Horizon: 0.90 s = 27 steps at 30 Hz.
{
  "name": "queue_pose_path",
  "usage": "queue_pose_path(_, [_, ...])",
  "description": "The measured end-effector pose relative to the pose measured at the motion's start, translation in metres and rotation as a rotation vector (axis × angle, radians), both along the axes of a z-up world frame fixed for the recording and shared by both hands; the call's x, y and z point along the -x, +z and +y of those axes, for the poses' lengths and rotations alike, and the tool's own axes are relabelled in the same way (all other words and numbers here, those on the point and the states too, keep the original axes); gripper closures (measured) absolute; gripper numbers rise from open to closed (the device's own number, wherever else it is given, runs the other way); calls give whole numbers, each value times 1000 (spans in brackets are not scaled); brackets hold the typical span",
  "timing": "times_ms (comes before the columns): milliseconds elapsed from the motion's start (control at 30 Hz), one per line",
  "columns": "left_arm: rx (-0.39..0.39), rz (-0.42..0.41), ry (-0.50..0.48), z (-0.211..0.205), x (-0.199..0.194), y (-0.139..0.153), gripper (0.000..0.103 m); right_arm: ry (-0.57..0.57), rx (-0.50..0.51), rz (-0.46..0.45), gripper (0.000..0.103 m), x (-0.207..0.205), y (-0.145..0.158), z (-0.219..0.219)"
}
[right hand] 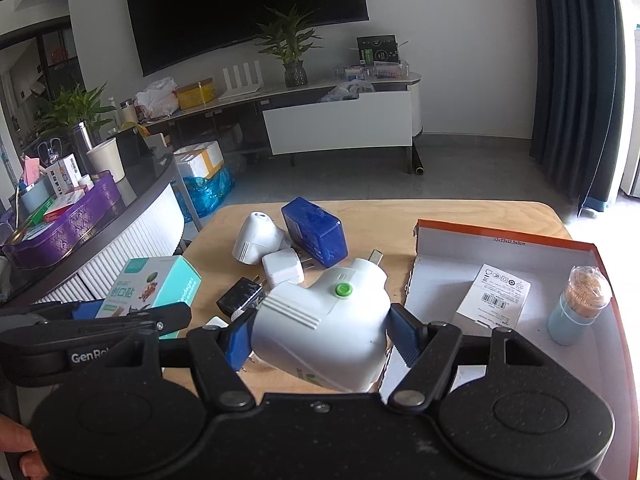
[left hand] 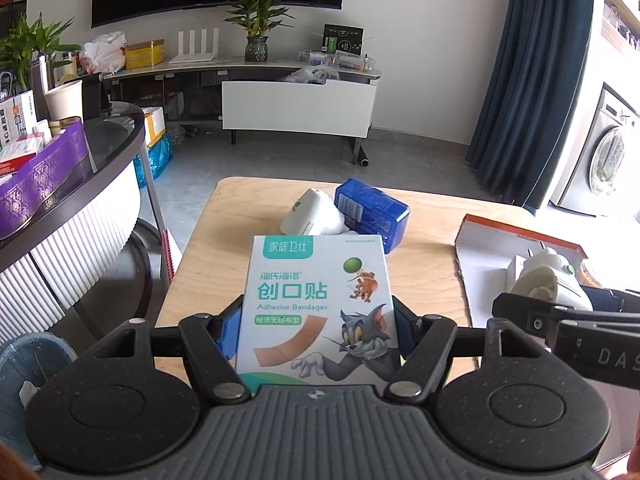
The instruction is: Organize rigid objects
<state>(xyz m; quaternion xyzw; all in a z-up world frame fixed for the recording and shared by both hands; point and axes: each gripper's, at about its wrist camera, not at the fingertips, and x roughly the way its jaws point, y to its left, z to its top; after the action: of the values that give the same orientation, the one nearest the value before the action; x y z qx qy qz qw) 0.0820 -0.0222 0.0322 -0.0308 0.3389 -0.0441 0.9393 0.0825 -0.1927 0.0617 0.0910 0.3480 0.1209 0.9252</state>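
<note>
The left gripper (left hand: 318, 322) points down over the wooden table (left hand: 432, 216), its 2 blue pads pressed on the sides of a box of adhesive bandages (left hand: 316, 300), which it holds above the tabletop with the printed face up. The right gripper (right hand: 320, 334) points down at a similar slant just beside it, jaws set wide and clamped on a white plug-in device with a green button (right hand: 328, 320), held clear of the table next to the open cardboard box (right hand: 508, 248).

Inside that cardboard box stand a jar of toothpicks (right hand: 580, 308) and a white label (right hand: 494, 296). On the table beyond the grippers lie a blue box (right hand: 314, 232), a second white device (right hand: 256, 238), a small white charger (right hand: 282, 268) and a black charger (right hand: 240, 298), close together. The left gripper's arm crosses the lower left of the right wrist view. A curved counter (left hand: 100, 184) with a purple tin (left hand: 40, 176) stands to the left.
</note>
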Motion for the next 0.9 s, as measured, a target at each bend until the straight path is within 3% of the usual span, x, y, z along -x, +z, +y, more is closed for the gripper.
queue_pose_path(900, [-19,-16,-100,-43,14,10,32,-63,0,-30,20,35,14,-41])
